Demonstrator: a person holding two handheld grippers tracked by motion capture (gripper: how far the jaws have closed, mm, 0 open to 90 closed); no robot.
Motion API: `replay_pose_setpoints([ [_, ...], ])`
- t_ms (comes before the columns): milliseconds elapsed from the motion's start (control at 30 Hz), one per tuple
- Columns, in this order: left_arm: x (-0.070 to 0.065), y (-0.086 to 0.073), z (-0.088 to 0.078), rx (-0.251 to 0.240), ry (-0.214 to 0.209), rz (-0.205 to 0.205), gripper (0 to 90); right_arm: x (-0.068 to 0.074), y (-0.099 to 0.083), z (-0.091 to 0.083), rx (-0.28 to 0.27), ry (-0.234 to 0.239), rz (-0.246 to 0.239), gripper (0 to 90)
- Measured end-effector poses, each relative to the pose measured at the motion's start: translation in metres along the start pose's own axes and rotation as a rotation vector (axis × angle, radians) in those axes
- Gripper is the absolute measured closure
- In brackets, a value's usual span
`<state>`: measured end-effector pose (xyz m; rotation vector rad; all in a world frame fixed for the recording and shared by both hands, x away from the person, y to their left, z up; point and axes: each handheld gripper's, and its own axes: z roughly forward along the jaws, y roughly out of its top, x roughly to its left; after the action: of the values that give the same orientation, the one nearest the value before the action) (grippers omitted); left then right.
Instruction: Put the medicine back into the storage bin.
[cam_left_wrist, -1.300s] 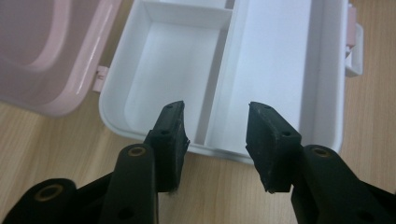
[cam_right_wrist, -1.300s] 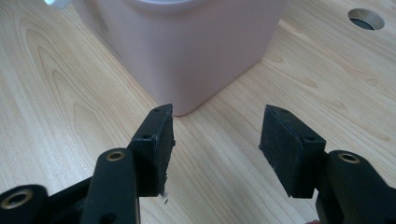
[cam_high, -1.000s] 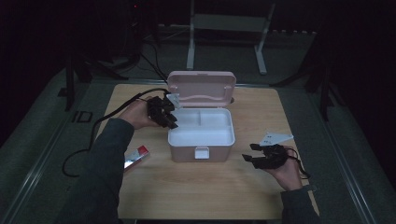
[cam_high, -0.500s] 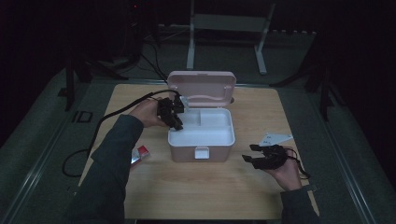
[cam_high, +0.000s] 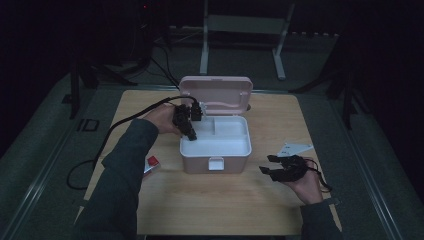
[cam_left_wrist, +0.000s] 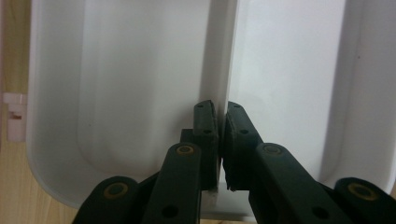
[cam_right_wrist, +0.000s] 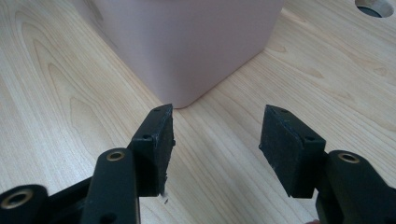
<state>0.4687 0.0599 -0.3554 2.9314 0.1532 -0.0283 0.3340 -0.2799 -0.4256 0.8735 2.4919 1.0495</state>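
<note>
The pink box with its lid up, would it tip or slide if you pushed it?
The pink box probably slides rather than tips: it sits low and wide on the smooth wooden table. It likely feels light, since its tray looks like thin plastic. The raised lid might wobble.

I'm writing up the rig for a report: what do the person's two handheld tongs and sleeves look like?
Both tongs, left and right, are black, with flat dark pads on jointed links fixed by brass-coloured rivets. A black cable trails from the left one. A grey three-cornered plate sits by the right one. The sleeves are long and dark grey-green.
</note>
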Motion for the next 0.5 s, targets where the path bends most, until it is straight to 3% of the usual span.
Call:
replay_pose_setpoints([
  [167,-0.0027,0.0119,0.0009,0.085,0.019,0.033,88.1,-0.0001,-0.0004,0.0005,0.002,0.002,0.000,43.9],
  [500,-0.0096,0.0119,0.0008,0.083,0.048,0.060,89.4,-0.0013,-0.0020,-0.0001,0.002,-0.002,0.004,43.9],
])
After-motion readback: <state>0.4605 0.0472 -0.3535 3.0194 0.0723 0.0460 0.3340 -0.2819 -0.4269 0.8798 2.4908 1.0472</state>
